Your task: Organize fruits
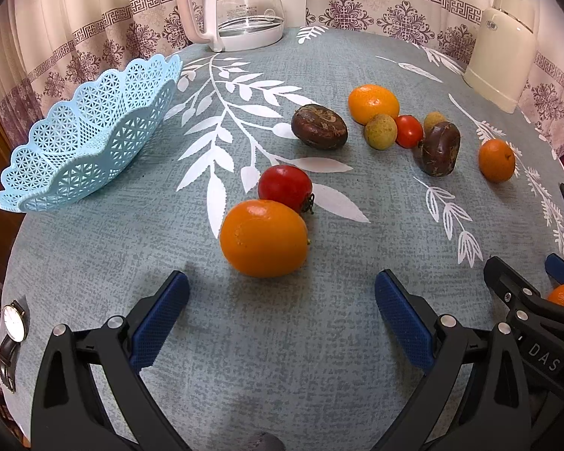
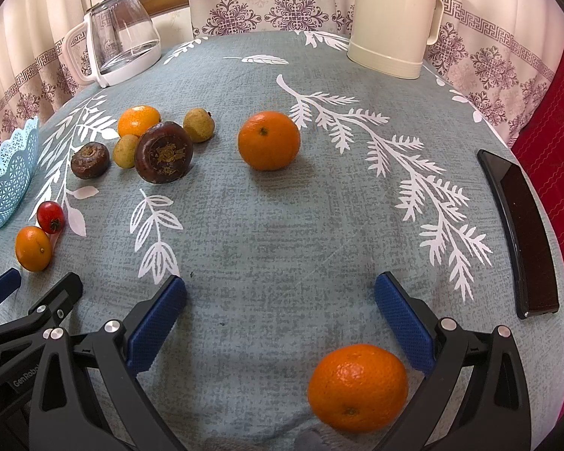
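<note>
My left gripper (image 1: pixel 282 289) is open just short of a large orange (image 1: pixel 264 237), with a red tomato (image 1: pixel 285 185) touching the orange behind it. The light blue lattice basket (image 1: pixel 94 135) stands tilted at the far left. Further back lie a brown fruit (image 1: pixel 319 127), another orange (image 1: pixel 373 103), a longan (image 1: pixel 380 131) and a small tomato (image 1: pixel 409 130). My right gripper (image 2: pixel 280 293) is open over bare cloth; an orange (image 2: pixel 357 387) lies between its arms near the right finger, untouched by the pads. Another orange (image 2: pixel 269 139) sits ahead of it.
A glass kettle (image 1: pixel 244 3) and a cream flask (image 1: pixel 502 45) stand at the table's far edge. A black phone (image 2: pixel 517 233) lies at the right edge, a wristwatch (image 1: pixel 11 330) at the left edge. Curtains hang behind.
</note>
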`<action>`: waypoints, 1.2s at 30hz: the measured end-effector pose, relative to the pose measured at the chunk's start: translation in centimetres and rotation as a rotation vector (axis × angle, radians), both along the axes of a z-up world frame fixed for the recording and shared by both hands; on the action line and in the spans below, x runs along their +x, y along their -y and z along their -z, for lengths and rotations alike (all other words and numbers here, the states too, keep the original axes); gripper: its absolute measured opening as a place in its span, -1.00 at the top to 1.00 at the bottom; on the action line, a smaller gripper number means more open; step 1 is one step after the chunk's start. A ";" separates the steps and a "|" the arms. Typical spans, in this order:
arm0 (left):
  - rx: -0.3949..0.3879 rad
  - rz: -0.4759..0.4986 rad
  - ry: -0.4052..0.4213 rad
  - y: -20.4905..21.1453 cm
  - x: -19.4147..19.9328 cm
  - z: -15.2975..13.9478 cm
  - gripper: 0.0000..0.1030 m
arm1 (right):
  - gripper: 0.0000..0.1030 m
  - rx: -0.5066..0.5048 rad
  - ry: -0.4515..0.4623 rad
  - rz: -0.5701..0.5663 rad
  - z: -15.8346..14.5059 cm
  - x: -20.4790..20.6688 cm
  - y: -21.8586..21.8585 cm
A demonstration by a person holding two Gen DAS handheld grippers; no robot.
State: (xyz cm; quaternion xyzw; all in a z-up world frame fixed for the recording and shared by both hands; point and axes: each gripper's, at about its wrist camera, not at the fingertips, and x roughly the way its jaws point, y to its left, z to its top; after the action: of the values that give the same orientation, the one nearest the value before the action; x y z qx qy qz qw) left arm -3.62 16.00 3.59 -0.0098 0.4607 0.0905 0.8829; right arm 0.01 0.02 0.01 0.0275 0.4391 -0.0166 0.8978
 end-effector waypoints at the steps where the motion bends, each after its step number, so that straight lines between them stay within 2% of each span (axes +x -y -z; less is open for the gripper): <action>1: 0.000 0.000 0.000 0.0 0.0 0.0 -0.96 | -0.91 0.000 0.000 0.000 0.0 0.0 0.0; 36: -0.008 0.000 0.000 -0.2 0.1 0.0 -0.96 | -0.91 -0.001 0.000 0.000 0.0 0.0 0.0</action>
State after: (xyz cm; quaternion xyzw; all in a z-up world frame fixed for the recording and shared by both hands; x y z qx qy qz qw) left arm -3.49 16.18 3.63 -0.0133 0.4612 0.0884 0.8828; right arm 0.00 0.03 0.01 0.0269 0.4391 -0.0167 0.8979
